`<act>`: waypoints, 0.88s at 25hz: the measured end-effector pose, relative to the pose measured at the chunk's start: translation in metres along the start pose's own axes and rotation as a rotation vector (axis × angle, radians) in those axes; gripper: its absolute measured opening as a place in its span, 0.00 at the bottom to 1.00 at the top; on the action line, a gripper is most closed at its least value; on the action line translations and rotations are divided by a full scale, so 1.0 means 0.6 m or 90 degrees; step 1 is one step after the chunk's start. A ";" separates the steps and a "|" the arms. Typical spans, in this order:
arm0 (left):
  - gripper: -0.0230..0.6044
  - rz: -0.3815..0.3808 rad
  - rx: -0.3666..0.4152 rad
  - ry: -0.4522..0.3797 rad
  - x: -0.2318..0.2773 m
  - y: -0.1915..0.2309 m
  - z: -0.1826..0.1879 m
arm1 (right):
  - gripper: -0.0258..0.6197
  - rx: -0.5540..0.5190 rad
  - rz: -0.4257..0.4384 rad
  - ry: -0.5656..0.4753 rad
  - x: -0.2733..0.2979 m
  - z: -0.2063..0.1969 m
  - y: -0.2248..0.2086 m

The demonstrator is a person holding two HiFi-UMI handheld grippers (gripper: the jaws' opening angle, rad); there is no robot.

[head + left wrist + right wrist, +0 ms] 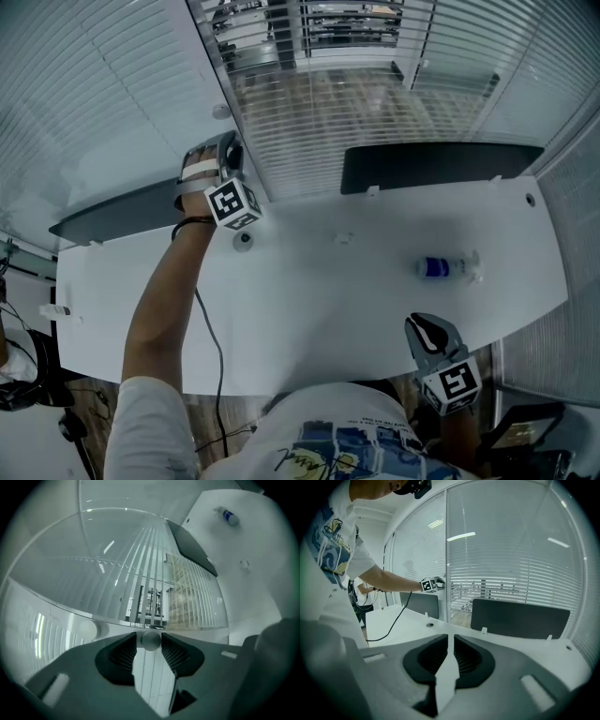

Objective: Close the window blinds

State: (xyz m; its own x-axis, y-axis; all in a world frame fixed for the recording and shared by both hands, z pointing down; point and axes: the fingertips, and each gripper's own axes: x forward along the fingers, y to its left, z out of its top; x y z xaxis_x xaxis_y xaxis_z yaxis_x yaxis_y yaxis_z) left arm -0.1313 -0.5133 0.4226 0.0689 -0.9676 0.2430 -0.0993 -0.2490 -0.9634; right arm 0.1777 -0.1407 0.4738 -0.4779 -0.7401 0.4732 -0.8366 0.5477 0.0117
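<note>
The window blinds (319, 112) fill the glass wall straight ahead of both pairs of jaws. In the pane just beyond the left jaws the slats stand partly turned, so the room behind shows through. The white desk (328, 291) lies below and behind the left jaws and spreads out in front of the right ones. Two dark panels (441, 167) stand on its far edge and a small bottle (442, 267) lies on it, well apart from either gripper. The left gripper (228, 157) reaches to the window frame, its jaws closed on a small round knob (151, 640) at their very tips. The right gripper (449, 639) hangs at the near desk edge, jaws together on nothing. The slats look thin, light and easily bent, and seem to sit behind glass. The knob is the place to hold: it is probably hard, smooth and slippery, so it wants a firm, centred pinch and a clean twist.
</note>
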 end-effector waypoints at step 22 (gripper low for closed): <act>0.24 0.011 -0.969 -0.041 -0.010 0.024 -0.036 | 0.09 -0.003 0.003 -0.002 0.009 0.007 -0.002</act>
State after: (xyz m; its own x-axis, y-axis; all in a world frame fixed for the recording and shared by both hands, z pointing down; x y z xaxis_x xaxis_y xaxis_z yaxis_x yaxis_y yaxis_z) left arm -0.1546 -0.5117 0.4096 0.0949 -0.9775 0.1886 -0.9939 -0.0825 0.0729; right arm 0.1749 -0.1472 0.4726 -0.4819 -0.7388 0.4711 -0.8332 0.5528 0.0145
